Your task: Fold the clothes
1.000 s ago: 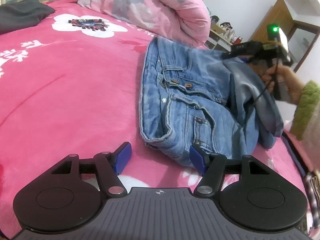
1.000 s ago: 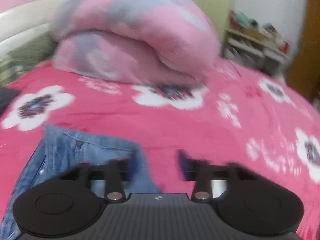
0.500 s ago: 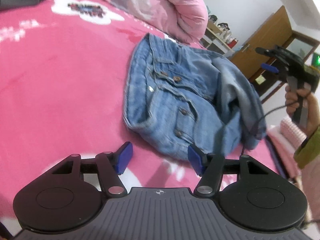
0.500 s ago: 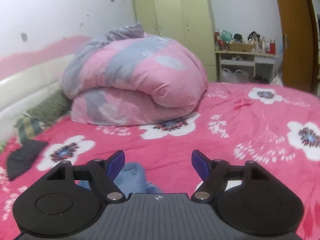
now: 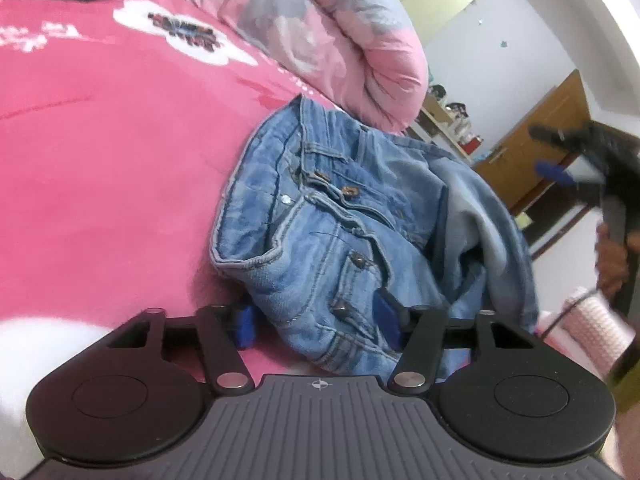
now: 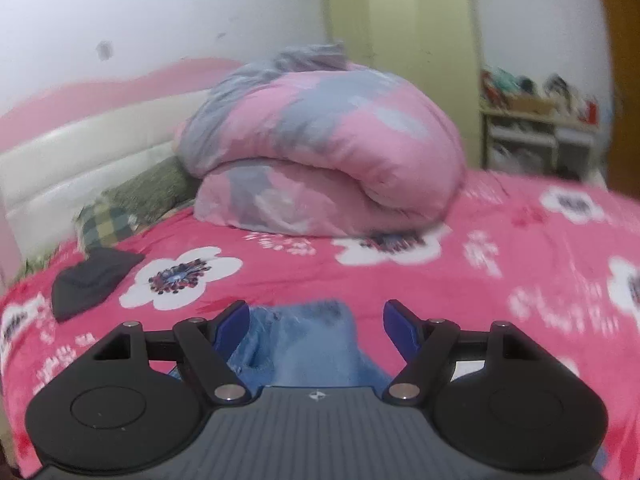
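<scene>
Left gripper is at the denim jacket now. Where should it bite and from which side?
Take the near hem corner of the denim jacket, coming in low along the pink bedspread from the camera side. That folded edge bulges up between the open fingers of the left gripper, thick and stitched, so it probably holds firmly. The right gripper hovers open above the fabric.

Left gripper [image 5: 316, 326], seen from its own wrist camera: both black finger arms spread wide, the blue pads [image 5: 244, 326] well apart, jaws open and held low, pointing forward. Right gripper [image 5: 554, 152], visible at the right edge of the left wrist view: raised, blurred, its blue-tipped fingers pointing left, its handle gripped by a hand [image 5: 612, 256] with a green sleeve edge [image 5: 628, 376] below. In the right wrist view the right gripper's two blue pads [image 6: 400, 328] likewise stand well apart, jaws open, nothing between them being clamped.
</scene>
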Demonstrator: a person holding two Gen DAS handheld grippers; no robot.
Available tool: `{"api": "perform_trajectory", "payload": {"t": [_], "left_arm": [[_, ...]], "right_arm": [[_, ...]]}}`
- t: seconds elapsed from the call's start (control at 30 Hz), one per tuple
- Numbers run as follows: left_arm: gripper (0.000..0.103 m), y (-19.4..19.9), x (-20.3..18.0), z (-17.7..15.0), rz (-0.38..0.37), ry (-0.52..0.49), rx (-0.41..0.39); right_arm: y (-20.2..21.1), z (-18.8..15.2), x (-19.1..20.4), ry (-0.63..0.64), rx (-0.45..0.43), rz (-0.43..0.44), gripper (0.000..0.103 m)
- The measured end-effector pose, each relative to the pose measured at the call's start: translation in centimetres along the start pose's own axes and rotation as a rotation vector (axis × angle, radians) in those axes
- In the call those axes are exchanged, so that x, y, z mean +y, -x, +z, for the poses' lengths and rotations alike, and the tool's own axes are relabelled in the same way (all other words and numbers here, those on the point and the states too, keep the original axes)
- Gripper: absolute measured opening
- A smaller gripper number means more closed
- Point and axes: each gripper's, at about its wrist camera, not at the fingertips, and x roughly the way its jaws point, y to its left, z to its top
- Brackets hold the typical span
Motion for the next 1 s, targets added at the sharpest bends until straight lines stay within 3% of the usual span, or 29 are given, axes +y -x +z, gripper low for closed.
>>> {"api": "perform_trajectory", "payload": {"t": [0.07, 0.1, 0.13, 0.27, 0.4, 0.43, 0.47, 0.5, 0.57, 0.6, 0.7, 0.9, 1.0], "left_arm": [[0.028, 0.0, 0.0, 0.1, 0.033, -0.012, -0.011], [0.020, 0.0, 0.0, 0.1, 0.046, -0.025, -0.013], [0.019, -0.1, 0.0, 0.2, 0.059, -0.040, -0.015], [0.016, 0.0, 0.1, 0.1, 0.053, -0.049, -0.029], [0.012, 0.9, 0.5, 0.4, 0.029, -0.043, -0.071], [0.012, 1.2, 0.7, 0.7, 0.021, -0.034, -0.081], [0.012, 1.5, 1.0, 1.0, 0.013, -0.024, -0.091], [0.011, 1.7, 1.3, 1.4, 0.003, -0.014, -0.097], [0.010, 2.0, 1.8, 2.1, -0.018, 0.006, -0.110], [0.010, 2.2, 2.1, 2.5, -0.028, 0.016, -0.116], [0.010, 4.1, 2.9, 4.2, -0.020, 0.017, -0.171], [0.009, 8.7, 5.3, 8.1, 0.024, 0.016, -0.306], [0.009, 11.3, 7.4, 10.5, 0.081, 0.022, -0.371]], "right_arm": [[-2.9, 1.5, 1.3, 0.067, 0.037, 0.034, 0.097], [-4.4, 2.3, 1.9, 0.101, 0.055, 0.051, 0.099], [-5.9, 3.0, 2.5, 0.135, 0.075, 0.067, 0.099], [-14.9, 4.3, 5.1, 0.283, 0.270, 0.006, 0.100], [-23.7, 1.9, 5.7, 0.355, 0.572, -0.092, 0.099], [-25.5, 1.1, 5.6, 0.354, 0.651, -0.107, 0.096], [-26.1, 0.4, 5.1, 0.315, 0.720, -0.077, 0.082], [-25.8, 0.0, 5.2, 0.314, 0.737, -0.057, 0.055], [-25.2, -0.8, 5.2, 0.313, 0.769, -0.017, 0.038], [-24.2, -0.8, 5.7, 0.345, 0.731, -0.018, 0.024], [-21.2, 0.9, 7.1, 0.339, 0.614, -0.006, 0.011], [-16.5, 5.7, 11.6, 0.339, 0.399, 0.064, 0.008], [-16.6, 7.8, 13.7, 0.324, 0.334, 0.167, 0.008]]}}
